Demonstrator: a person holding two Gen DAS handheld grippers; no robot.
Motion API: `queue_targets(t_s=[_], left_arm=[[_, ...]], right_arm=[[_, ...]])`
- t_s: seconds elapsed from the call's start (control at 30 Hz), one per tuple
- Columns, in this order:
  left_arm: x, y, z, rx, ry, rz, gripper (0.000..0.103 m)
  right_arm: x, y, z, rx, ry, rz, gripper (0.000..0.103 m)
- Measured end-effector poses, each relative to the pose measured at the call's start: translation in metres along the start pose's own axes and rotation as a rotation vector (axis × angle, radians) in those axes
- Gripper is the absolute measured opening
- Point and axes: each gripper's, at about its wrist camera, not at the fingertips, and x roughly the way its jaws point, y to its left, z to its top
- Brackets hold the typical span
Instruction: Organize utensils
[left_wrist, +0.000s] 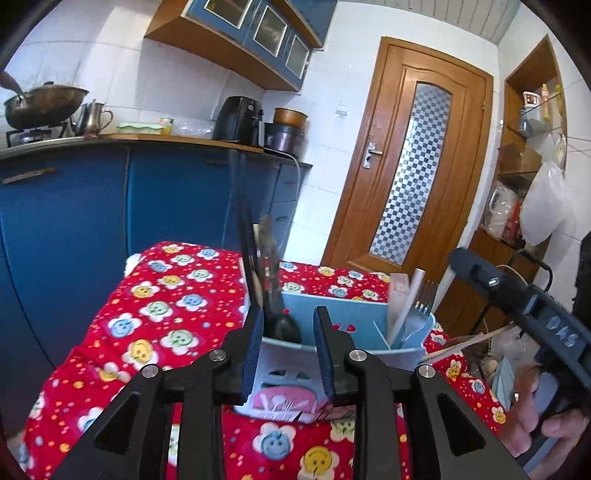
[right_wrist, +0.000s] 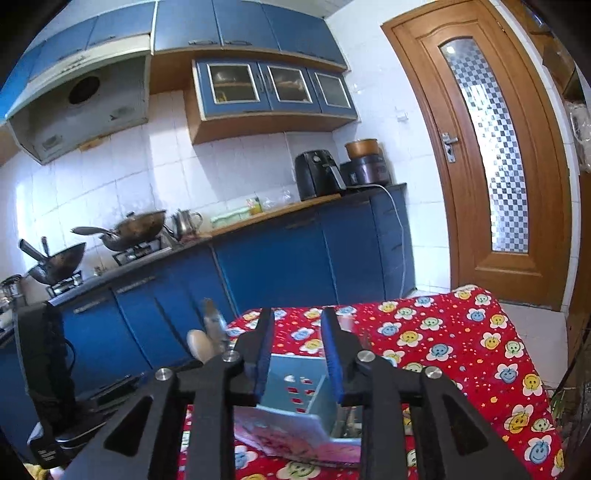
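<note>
Both grippers, left (left_wrist: 288, 354) and right (right_wrist: 297, 363), part-open, holding nothing; lift straight clear of pale-blue plastic utensil caddy (left_wrist: 354, 321), avoid knocking black ladle (left_wrist: 282, 325)

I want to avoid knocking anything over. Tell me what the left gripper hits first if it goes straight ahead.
Most likely the light blue utensil holder: the left gripper is open, empty and aimed at its near wall. The dark ladle stands just behind that, though depth is hard to judge.
</note>
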Motion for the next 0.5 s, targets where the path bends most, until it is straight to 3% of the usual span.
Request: queue_targets(t_s=[0.23, 0.5], left_arm=[[-0.030, 0.000, -0.002, 0.036, 0.022, 0.024, 0.037], [-0.064, -0.003, -0.022, 0.074, 0.047, 0.040, 0.049]], right_arm=[[-0.038, 0.014, 0.001, 0.005, 0.007, -0.006, 0.037], [-0.073, 0.021, -0.031, 0.014, 0.091, -0.077, 0.045]])
